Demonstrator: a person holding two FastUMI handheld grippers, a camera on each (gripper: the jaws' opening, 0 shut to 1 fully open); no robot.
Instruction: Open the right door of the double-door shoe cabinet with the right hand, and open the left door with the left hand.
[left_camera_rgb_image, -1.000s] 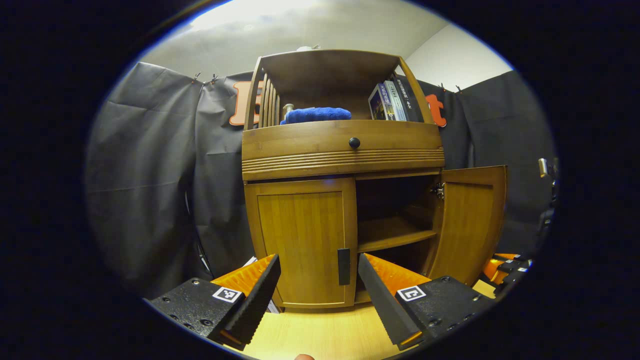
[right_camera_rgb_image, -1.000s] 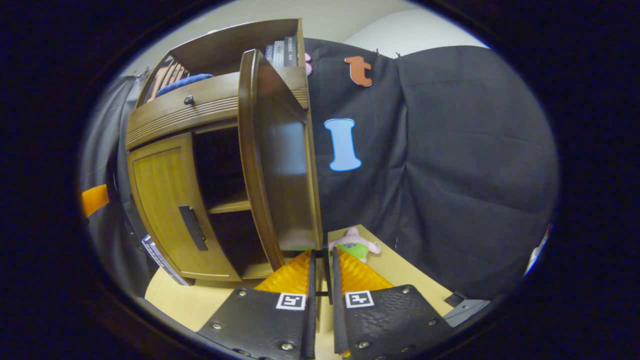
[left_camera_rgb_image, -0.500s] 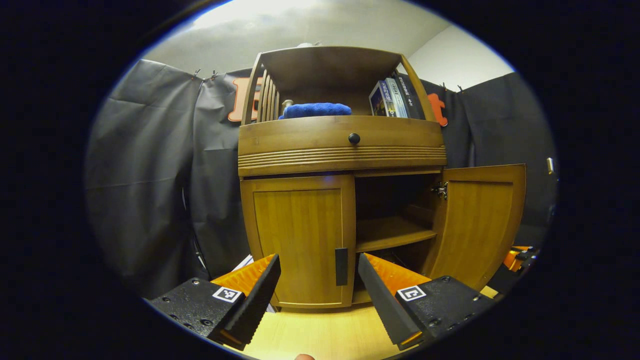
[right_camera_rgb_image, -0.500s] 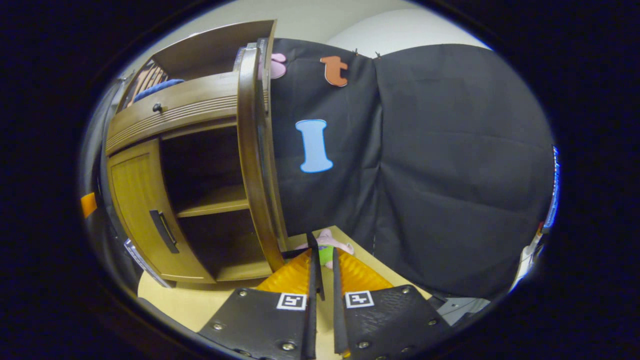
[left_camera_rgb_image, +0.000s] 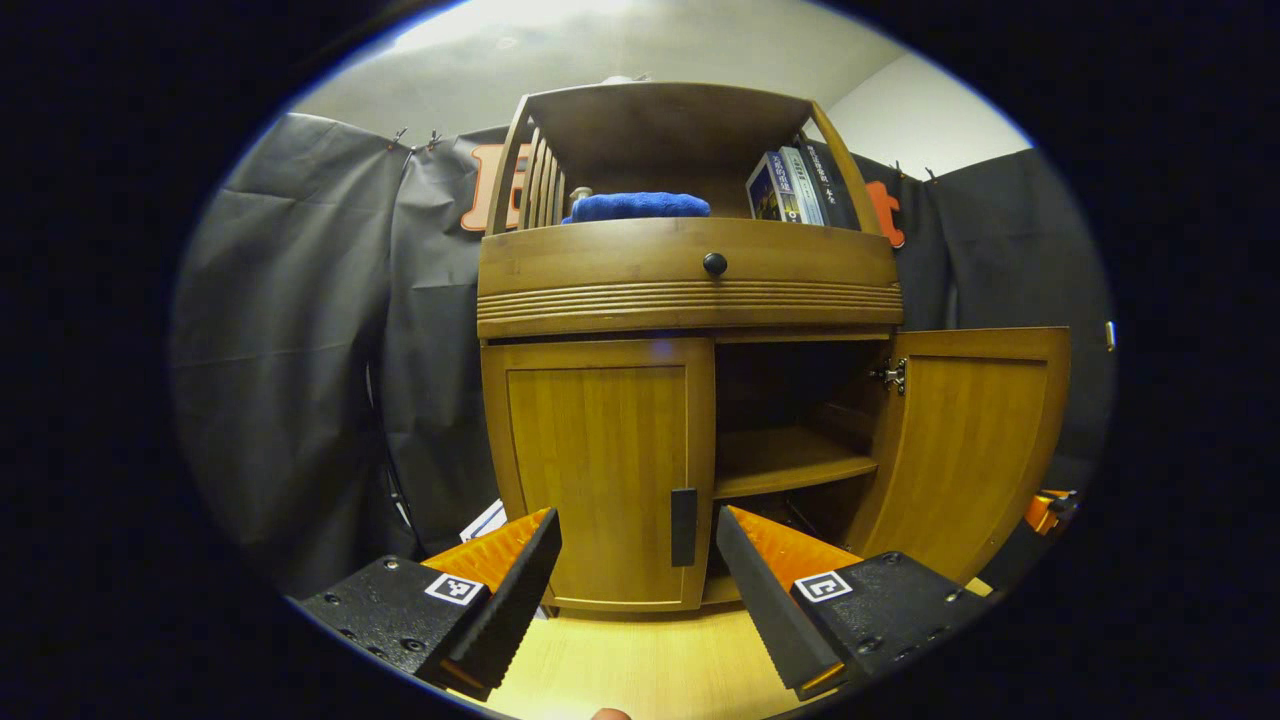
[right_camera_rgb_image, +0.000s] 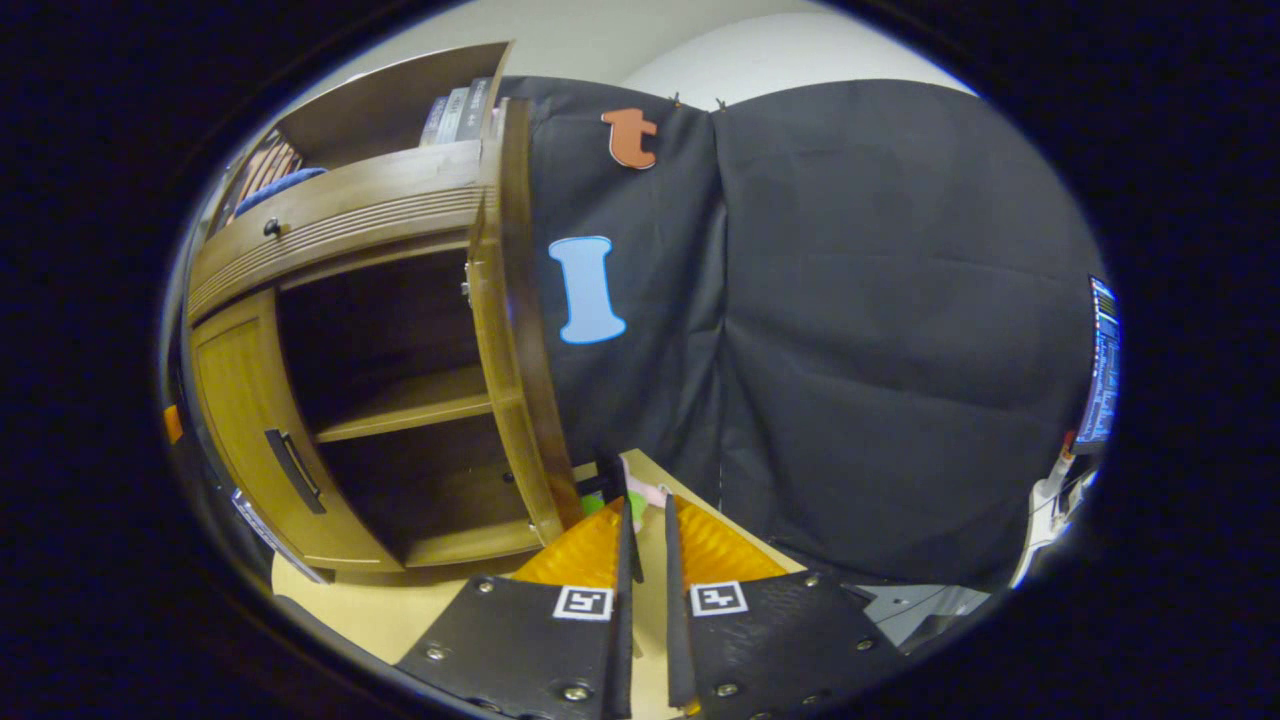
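The shoe cabinet (left_camera_rgb_image: 690, 330) stands on the pale surface (left_camera_rgb_image: 640, 665). Its right door (left_camera_rgb_image: 965, 440) is swung wide; its left door (left_camera_rgb_image: 600, 465) is closed. The left tool (left_camera_rgb_image: 637, 560) gapes wide before the left door's handle (left_camera_rgb_image: 683, 527), touching nothing. The right tool (right_camera_rgb_image: 642, 530) is pinched nearly together at the right door's handle (right_camera_rgb_image: 612, 478); whether it grips is unclear. The book spines (left_camera_rgb_image: 795, 188) are too small to read.

A warm honey-brown wooden shoe cabinet (left_camera_rgb_image: 690, 290) with a small black knob (left_camera_rgb_image: 714, 263) and a black handle (left_camera_rgb_image: 684, 526). A bright blue towel (left_camera_rgb_image: 637, 206) lies folded on its shelf. The floor (left_camera_rgb_image: 640, 665) is pale yellow wood. Black wall cloth (right_camera_rgb_image: 850, 330).
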